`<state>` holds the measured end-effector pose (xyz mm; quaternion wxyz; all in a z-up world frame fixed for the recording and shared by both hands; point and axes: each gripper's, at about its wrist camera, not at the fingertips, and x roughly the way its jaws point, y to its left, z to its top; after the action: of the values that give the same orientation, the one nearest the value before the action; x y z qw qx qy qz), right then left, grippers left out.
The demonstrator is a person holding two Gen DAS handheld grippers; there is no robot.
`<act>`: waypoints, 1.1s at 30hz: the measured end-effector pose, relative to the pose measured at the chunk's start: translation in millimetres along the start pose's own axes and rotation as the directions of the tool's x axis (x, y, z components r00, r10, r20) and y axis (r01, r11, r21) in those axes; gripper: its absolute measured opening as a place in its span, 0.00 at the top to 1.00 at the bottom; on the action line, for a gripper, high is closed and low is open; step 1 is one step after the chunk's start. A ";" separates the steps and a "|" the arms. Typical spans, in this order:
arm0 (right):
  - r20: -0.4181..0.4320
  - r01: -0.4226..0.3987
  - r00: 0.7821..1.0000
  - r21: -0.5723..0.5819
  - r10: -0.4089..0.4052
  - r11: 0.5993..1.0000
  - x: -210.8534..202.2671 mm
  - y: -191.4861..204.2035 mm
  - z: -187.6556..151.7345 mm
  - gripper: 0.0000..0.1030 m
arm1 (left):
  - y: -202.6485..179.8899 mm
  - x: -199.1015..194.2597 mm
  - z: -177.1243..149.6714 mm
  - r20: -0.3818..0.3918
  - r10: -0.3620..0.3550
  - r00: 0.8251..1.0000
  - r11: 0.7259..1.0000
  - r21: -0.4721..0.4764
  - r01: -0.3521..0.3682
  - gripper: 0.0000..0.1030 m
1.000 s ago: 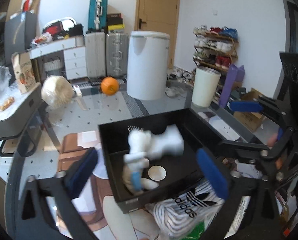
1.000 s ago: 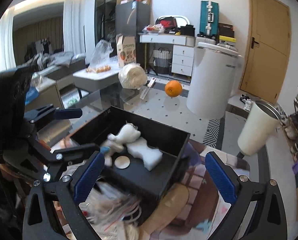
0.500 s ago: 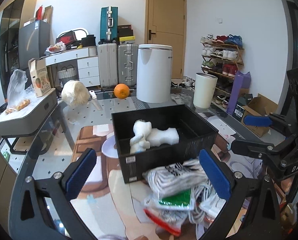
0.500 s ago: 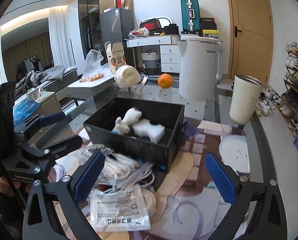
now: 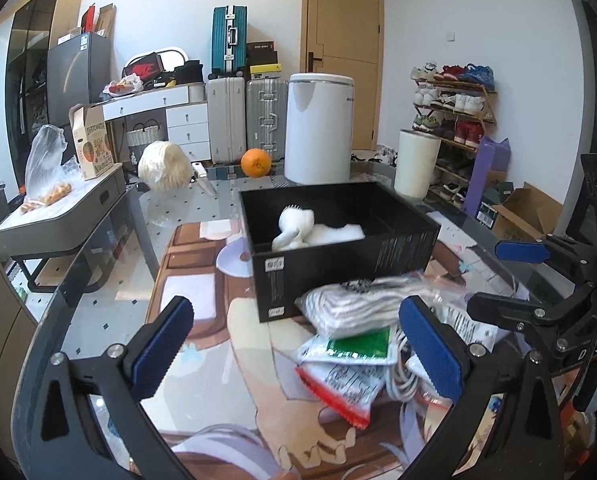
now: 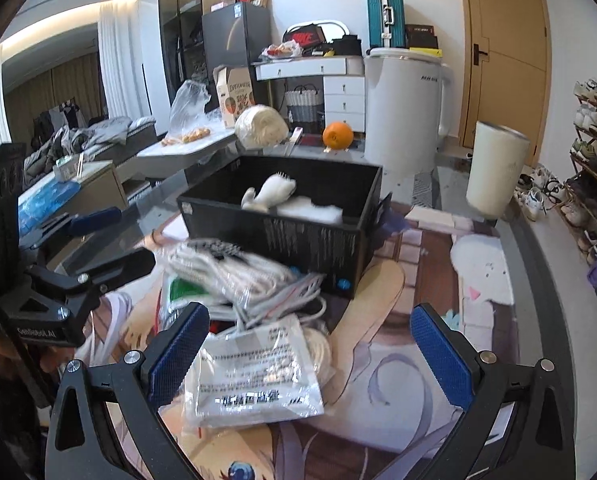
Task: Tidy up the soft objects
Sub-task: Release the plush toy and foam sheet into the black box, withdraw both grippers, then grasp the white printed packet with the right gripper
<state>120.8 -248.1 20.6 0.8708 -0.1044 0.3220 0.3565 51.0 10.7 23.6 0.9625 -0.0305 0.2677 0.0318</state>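
Both grippers hover low over the desk (image 5: 110, 292), aimed level toward the room, each with its jaws spread wide and nothing between them. The left gripper (image 5: 298, 344) has bare printed mat between its jaws; its right jaw overlaps the edge of a heap of packets (image 5: 350, 344), hiding part of it. Just ahead of the jaws stands a black box (image 5: 338, 256), the heap lying against its near wall. The right gripper (image 6: 310, 350) has a clear bag with a printed label (image 6: 254, 376) lying between its jaws toward the left one, and past that a blurred bundle of white cords in plastic (image 6: 242, 276) that reaches the box. Inside the box lie a white soft toy (image 6: 270, 192) and a white pad (image 6: 310, 212), both partly hidden behind the near wall, so their lower parts cannot be seen. Each gripper shows at the other's side, cut off by the frame edge. Beyond the box sit an orange (image 5: 255, 162) and a pale round bundle (image 5: 164, 165) whose material is hard to make out.
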 end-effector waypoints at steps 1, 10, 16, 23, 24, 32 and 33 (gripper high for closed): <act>-0.008 -0.005 1.000 -0.005 0.004 1.000 1.0 1.2 -2.1 0.01 | 1.3 0.2 -2.3 -0.004 0.002 1.000 1.000 -0.004 -0.002 0.00; -0.071 -0.050 0.996 -0.029 0.048 0.998 9.2 11.2 -14.1 0.01 | 10.6 3.3 -14.0 -0.030 -0.001 1.000 0.999 -0.036 0.000 0.00; -0.100 -0.069 0.993 -0.068 0.062 0.995 13.4 23.4 -23.4 0.01 | 8.2 4.8 -19.4 -0.041 -0.013 0.999 0.999 -0.030 0.012 0.00; -0.125 -0.079 0.990 -0.089 0.068 0.993 20.6 33.5 -26.6 0.01 | 7.9 2.5 -22.8 -0.038 -0.031 0.999 0.999 -0.023 0.030 0.00; -0.129 -0.079 0.989 -0.092 0.067 0.993 21.8 34.4 -26.9 0.01 | 8.3 2.6 -23.1 -0.039 -0.033 0.999 0.999 -0.025 0.032 0.00; -0.146 -0.062 0.988 -0.105 0.047 0.992 28.9 39.1 -25.5 0.01 | 6.7 4.9 -23.3 -0.050 -0.038 0.998 0.999 -0.013 0.038 0.00; -0.146 -0.062 0.988 -0.101 0.047 0.993 29.3 38.9 -25.2 0.01 | 6.2 5.0 -23.2 -0.050 -0.038 0.998 0.999 -0.010 0.038 0.00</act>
<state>97.6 -214.1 -15.6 0.8287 -0.1666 0.3672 0.3881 42.9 15.4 0.9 0.9557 -0.0407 0.2911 0.0140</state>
